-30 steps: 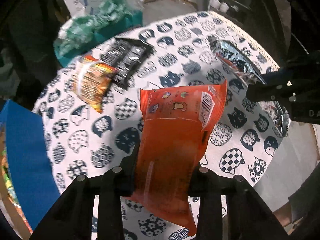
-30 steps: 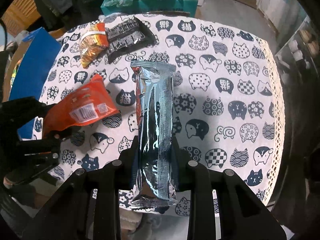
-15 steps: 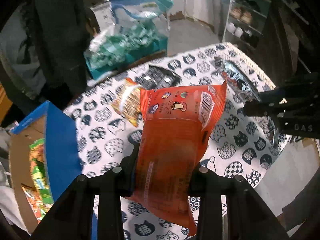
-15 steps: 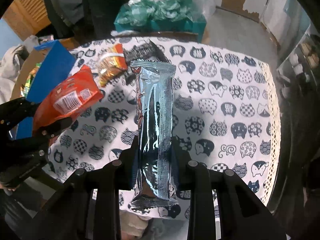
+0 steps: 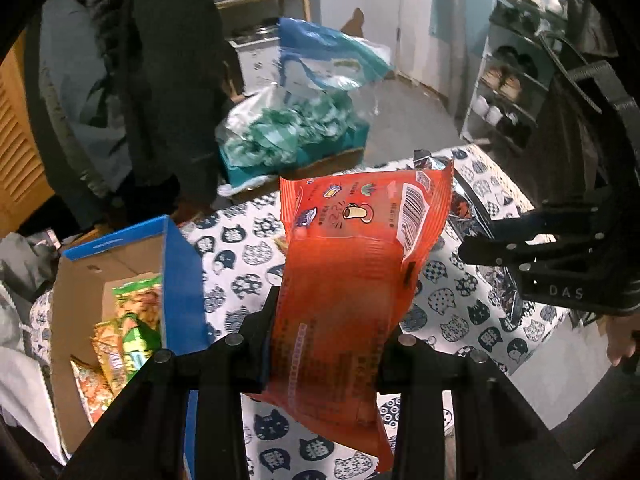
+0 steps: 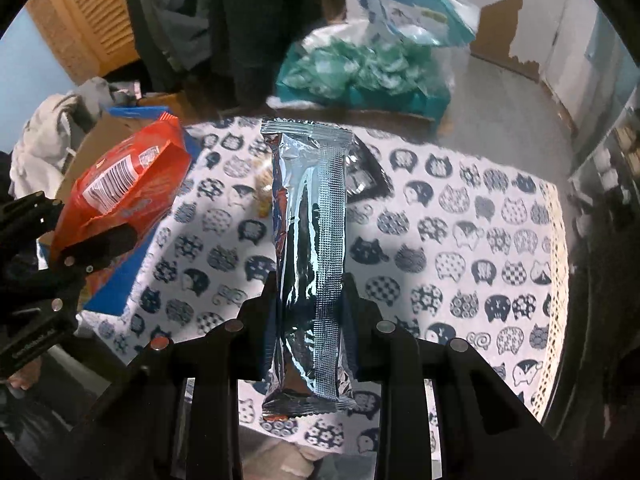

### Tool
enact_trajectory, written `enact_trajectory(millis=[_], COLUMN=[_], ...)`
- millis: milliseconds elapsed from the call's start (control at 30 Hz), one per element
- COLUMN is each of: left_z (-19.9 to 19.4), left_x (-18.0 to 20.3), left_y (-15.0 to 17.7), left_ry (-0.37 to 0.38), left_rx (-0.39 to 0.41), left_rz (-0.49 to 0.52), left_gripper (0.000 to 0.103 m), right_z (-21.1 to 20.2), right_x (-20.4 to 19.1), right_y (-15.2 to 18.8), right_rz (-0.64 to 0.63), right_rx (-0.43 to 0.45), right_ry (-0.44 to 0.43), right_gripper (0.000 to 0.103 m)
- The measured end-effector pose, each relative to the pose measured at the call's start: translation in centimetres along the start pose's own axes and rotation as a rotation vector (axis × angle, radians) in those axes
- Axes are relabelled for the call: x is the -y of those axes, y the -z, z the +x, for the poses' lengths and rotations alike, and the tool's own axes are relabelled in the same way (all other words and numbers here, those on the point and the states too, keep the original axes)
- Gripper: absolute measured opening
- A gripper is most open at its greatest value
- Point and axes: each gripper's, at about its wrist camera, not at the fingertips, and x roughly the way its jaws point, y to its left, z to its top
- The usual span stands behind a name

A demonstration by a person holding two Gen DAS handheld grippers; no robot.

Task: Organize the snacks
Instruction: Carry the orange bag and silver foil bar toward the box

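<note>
My left gripper (image 5: 332, 304) is shut on an orange snack packet (image 5: 352, 280) and holds it up above the cat-print table (image 5: 460, 316). It also shows in the right wrist view (image 6: 124, 192). My right gripper (image 6: 308, 288) is shut on a long silver foil packet (image 6: 308, 240), held upright over the table. To the left stands an open cardboard box with blue flaps (image 5: 180, 280), holding several green and orange snack bags (image 5: 128, 340). A black packet (image 6: 366, 176) and a yellowish packet (image 6: 262, 188) lie on the table behind the silver one, mostly hidden.
A teal box heaped with green wrapped sweets (image 5: 296, 136) stands on the floor beyond the table. A shoe rack (image 5: 508, 92) is at the back right. Dark clothing (image 5: 168, 80) hangs behind the box. The table's lace edge (image 6: 556, 264) runs down the right.
Both grippers have lifted and tilted up, so the room beyond the table shows. The left gripper has swung left with the orange packet towards the open box, which is now in view.
</note>
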Motion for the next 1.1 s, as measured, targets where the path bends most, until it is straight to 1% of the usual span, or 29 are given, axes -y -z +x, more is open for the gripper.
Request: enact_trajectory(millis=[233,300,467,600,900,967,1100], left_z=[-1.6,-2.0,-3.0,-3.7,-4.9,-5.3,-5.4], left_x=[-2.7,-3.6,-6.1,-8.4,-14.4,-15.9,-18.6], left_y=[-0.1,0.1,0.6,1.0,3.0,3.8,4.9], left_ry=[-0.041,-0.055,-0.063,-0.089,-0.129,-0.152,-0.168], left_rx=[0.035,0.043,0.050,0.058,0.060,0.062,0.048], left_rz=[-0.043,-0.054,-0.107,-0.144,-0.261,-0.284,-0.348], left_gripper=[0.036,0.036,0.036,0.036,0.036,0.036,0.036], right_z=[-0.3,-0.1,0.6,1.1,2.7,3.0,3.7], right_x=[-2.9,-3.8,-6.3,-8.7,-14.2,-15.4,-17.7], right_y=[-1.8,-2.3,-4.0,-5.4,-8.1,-8.6,-9.5], right_rz=[-0.041,-0.052,-0.079,-0.111,-0.177,-0.188,-0.202], right_rx=[0.027,0.029,0.027,0.030,0.018,0.015,0.007], right_ry=[-0.031,-0.041,-0.071,-0.090,-0.137,-0.148,-0.169], right_gripper=[0.027,0.027,0.027,0.027,0.027,0.027,0.027])
